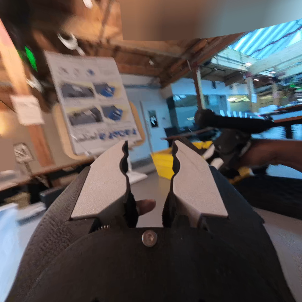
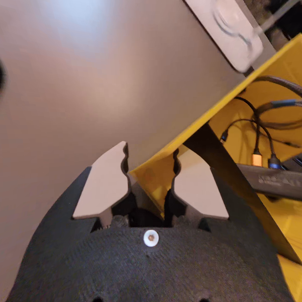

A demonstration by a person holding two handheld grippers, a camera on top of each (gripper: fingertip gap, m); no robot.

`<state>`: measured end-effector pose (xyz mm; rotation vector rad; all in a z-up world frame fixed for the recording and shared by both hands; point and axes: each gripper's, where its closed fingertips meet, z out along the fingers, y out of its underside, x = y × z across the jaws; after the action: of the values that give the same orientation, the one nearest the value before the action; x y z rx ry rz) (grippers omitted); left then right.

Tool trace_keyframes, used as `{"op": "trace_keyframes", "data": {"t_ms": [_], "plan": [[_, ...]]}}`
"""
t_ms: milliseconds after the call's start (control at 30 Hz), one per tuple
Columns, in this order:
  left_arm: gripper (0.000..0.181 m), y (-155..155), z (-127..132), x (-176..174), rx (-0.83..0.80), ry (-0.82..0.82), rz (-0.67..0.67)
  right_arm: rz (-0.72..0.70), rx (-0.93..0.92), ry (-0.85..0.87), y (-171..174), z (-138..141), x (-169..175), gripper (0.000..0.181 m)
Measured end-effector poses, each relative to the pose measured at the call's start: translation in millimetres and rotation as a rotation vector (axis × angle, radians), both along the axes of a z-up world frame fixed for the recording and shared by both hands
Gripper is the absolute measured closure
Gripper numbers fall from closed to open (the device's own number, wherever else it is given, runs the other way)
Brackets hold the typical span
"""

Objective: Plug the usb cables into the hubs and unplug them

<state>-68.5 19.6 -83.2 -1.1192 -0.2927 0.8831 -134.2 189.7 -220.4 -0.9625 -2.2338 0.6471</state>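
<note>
Two grippers stand with jaws apart, gripping nothing. From the right wrist view, the right gripper [image 2: 151, 148] hangs over the yellow bin [image 2: 188, 132]'s near corner; the dark hub [image 2: 268, 179] lies inside, right of its fingers, with an orange-tipped cable [image 2: 256, 159] and a blue-tipped cable [image 2: 274, 161] plugged in. The left gripper [image 1: 150, 145] points across the table [image 1: 150, 184], bin ahead.

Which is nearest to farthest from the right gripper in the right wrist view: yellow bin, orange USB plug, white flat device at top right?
From the right gripper:
1. Yellow plastic bin: its near corner sits between the open fingers.
2. Orange USB plug: to the right, inside the bin, seated in the dark grey hub.
3. White flat rounded device: top right, beyond the bin on the table.
</note>
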Motion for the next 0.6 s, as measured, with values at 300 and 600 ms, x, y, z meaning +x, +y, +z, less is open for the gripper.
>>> {"op": "trace_keyframes", "data": {"t_ms": [300, 600], "plan": [[0.136, -59, 80, 39, 0.178, 0.166, 0.000, 0.212, -0.102, 0.126, -137, 1, -18, 0.132], [0.136, -179, 125, 57, 0.107, 0.323, 0.372, 0.434, -0.121, 0.149, -225, 2, -26, 0.132]]}}
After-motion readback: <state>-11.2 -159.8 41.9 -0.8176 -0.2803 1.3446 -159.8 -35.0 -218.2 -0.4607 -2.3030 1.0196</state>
